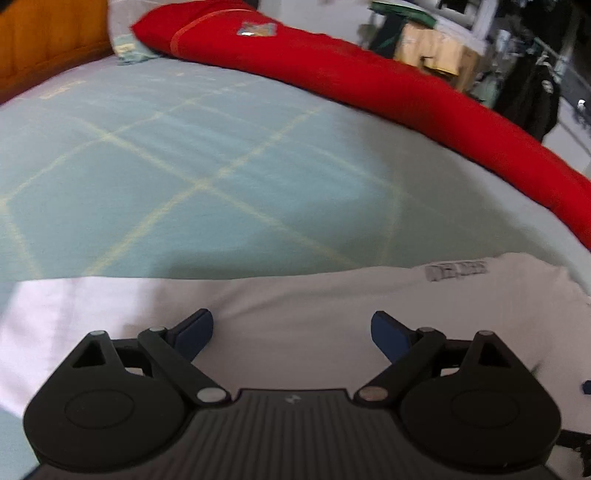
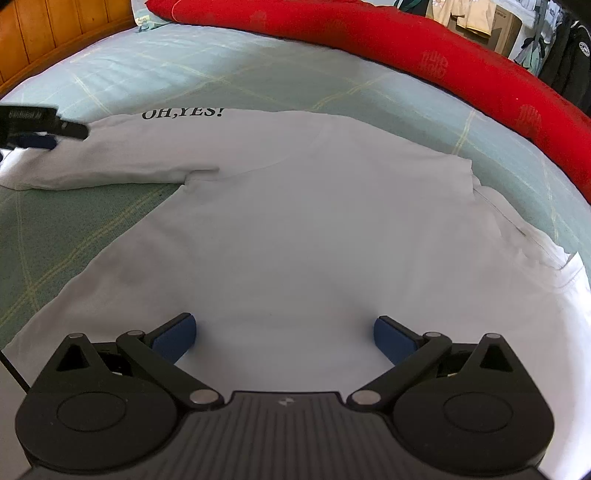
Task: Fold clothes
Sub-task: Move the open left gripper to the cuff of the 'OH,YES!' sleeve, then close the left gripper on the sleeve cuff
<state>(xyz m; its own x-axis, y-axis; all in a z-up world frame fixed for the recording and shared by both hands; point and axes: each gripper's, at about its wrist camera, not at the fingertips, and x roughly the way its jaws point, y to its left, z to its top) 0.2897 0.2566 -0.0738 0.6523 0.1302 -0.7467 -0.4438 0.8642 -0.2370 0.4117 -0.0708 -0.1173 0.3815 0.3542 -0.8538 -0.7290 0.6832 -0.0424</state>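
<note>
On the bed (image 2: 110, 81), white shirt (image 2: 295, 221), both claws spread wide

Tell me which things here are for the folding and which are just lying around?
For the folding:
white T-shirt printed "OH,YES!", spread on the bed
left hand-held gripper, open
right hand-held gripper, open

Just lying around:
red quilt along the far side
green checked bedsheet
pillow by the wooden headboard
cardboard boxes beyond the bed
</note>
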